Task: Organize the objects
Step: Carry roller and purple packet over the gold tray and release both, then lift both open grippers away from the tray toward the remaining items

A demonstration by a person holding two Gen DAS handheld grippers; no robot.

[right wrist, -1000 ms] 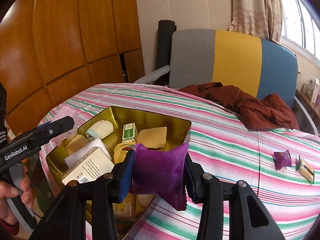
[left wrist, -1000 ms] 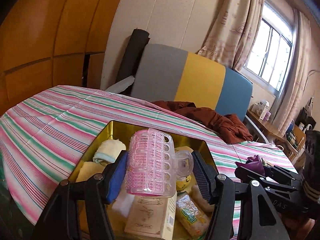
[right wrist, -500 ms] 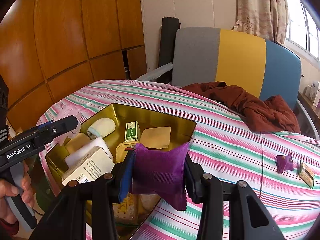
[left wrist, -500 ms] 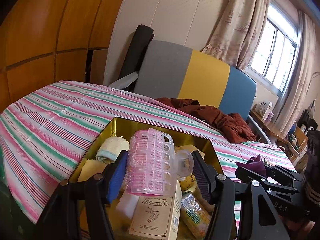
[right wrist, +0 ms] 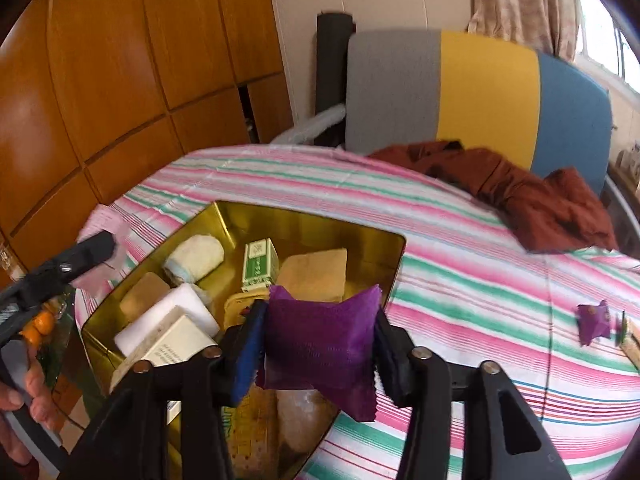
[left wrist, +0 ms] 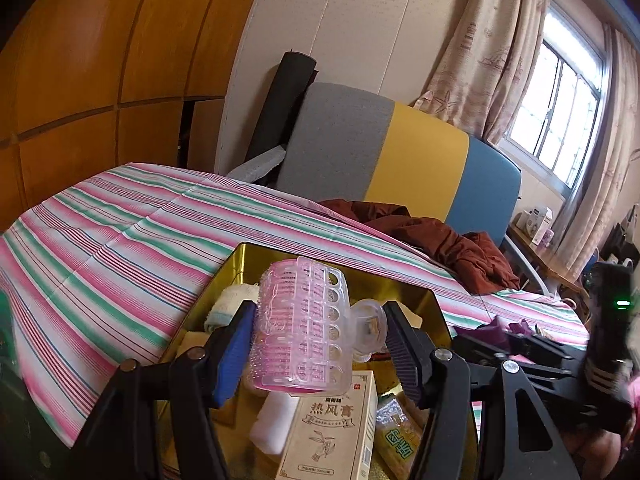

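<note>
Purple pouch (right wrist: pixel 320 336) between just-widening right jaws, pads still touching; pink roller (left wrist: pixel 300 328) clamped in left jaws.

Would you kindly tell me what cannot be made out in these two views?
- Right wrist view: purple pouch hides the gold tin's near contents.
- Right wrist view: small packet, cut off by the right edge, blurred.
- Left wrist view: pink roller hides the tin's middle.
- Left wrist view: boxes by the window, too small to read.
</note>
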